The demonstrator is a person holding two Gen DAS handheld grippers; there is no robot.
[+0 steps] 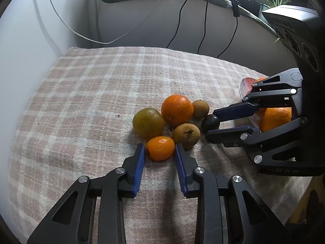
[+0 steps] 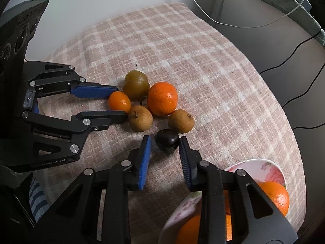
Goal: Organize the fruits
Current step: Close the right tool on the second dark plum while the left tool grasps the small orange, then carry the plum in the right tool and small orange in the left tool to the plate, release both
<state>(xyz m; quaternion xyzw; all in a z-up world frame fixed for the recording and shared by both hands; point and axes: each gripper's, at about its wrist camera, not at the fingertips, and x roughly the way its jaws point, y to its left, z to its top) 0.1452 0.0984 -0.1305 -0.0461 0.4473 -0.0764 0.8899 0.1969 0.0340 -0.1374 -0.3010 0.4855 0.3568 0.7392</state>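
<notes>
Both grippers pinching fruit out of the pile, bowl waiting at the right.

The left gripper [image 1: 159, 147] has its blue pads pressed on the small orange fruit [image 1: 160, 148] at the near edge of the pile, and the right gripper [image 2: 165, 142] pinches the dark fruit [image 2: 167, 140], though its left pad looks barely in contact. Both fruits sit on the checked cloth of the table [image 1: 81, 93]. The big orange [image 1: 177, 109], the green fruit [image 1: 148, 123] and 2 brown fruits [image 1: 185, 135] crowd close by. I'd say the grasp step is in hand; next comes a straight lift, clear of the neighbours, then a carry to the flowered bowl [image 2: 270, 167], which already holds oranges.
</notes>
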